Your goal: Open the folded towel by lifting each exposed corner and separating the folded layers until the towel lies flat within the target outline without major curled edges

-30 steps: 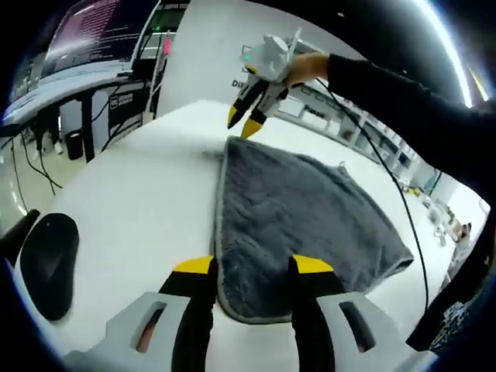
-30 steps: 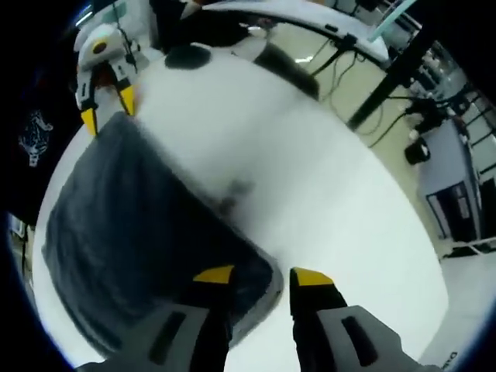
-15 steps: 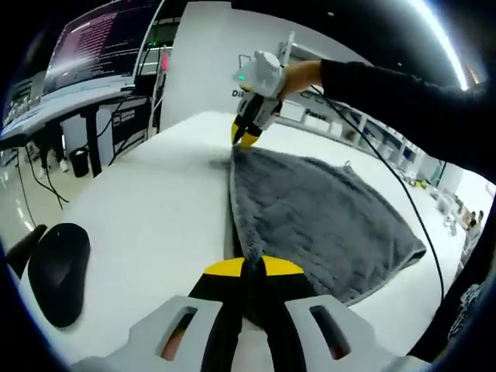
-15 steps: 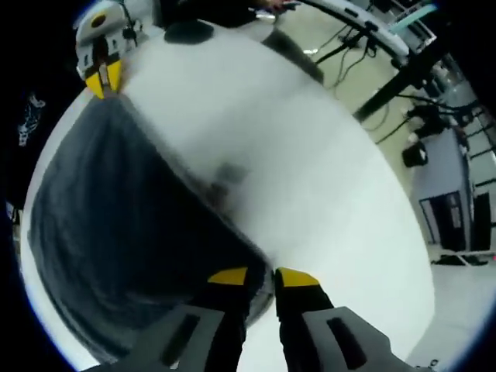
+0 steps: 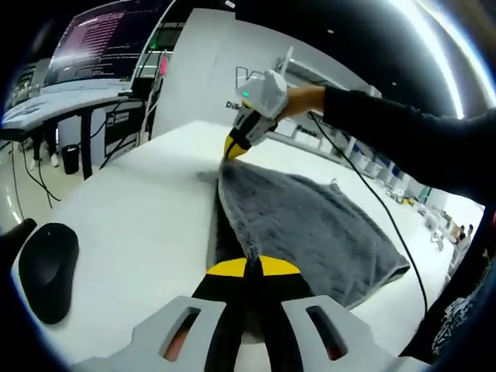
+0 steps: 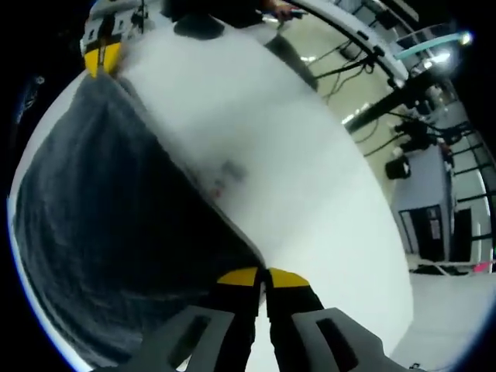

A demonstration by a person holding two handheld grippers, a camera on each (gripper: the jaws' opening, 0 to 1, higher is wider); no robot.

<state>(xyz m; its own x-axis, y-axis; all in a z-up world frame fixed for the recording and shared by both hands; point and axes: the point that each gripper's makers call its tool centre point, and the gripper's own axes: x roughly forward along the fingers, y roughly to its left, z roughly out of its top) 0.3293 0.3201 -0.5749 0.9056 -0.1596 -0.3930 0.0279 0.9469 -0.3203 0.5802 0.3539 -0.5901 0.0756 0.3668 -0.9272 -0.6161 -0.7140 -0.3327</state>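
A black mouse [image 5: 48, 270] lies on the white table [image 5: 132, 209], near its edge. Beyond the table a monitor [image 5: 93, 43] with lines of text stands on a desk [image 5: 54, 101], cables hanging under it. In the right gripper view a black stand [image 6: 399, 97] and more cables [image 6: 364, 124] sit on the pale floor [image 6: 341, 46] past the table's edge

The left gripper [image 5: 244, 267] is seen at six o'clock in the left gripper view, its yellow-tipped jaws pressed together on the towel [image 5: 310, 225]. The right gripper [image 5: 232, 147], at twelve o'clock, is clamped likewise on a far corner, gripped by a hand [image 5: 304, 99] from a dark sleeve [image 5: 403, 136].
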